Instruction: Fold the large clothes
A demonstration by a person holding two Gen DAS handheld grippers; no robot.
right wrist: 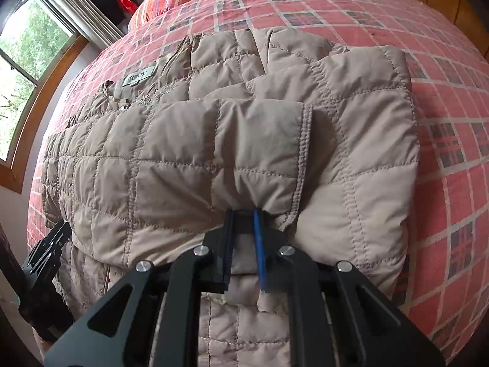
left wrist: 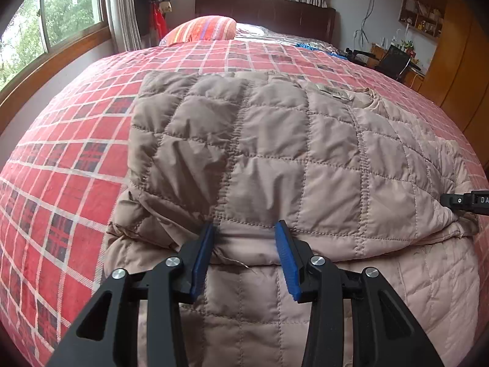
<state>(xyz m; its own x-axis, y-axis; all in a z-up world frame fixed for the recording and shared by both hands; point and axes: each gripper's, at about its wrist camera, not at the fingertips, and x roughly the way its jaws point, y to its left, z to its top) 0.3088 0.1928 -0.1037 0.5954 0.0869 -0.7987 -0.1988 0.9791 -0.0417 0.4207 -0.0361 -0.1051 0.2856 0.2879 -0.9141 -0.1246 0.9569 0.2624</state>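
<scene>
- The left hand-held gripper (left wrist: pixel 244 229) has its two blue-padded fingers spread wide at the near folded edge of the quilted jacket (left wrist: pixel 275 153), one finger on each side of a stitched seam; nothing is pinched between them.
- The right hand-held gripper (right wrist: pixel 246 214) has its fingers drawn close together, with a bunched fold of the jacket's upper layer caught between the blue pad and the black one.
- The bed (left wrist: pixel 76 153) carries everything; its cover is red check cloth with pale lines and darker plaid squares.
- One jacket lies on the bed, folded over on itself, directly ahead of both grippers and also running beneath them. It is beige, puffy, and sewn in square quilting, with a ribbed seam strip running across the top layer.
- One striped orange and red pillow (left wrist: pixel 203 29) sits at the far end, by the dark wooden headboard (left wrist: pixel 266 9).
- A blue cloth (left wrist: pixel 307 46) lies on the far side of the bed, well apart from the jacket.
- One small woven label (right wrist: pixel 137 76) shows inside the jacket's collar; its lettering is too blurred to read.
</scene>
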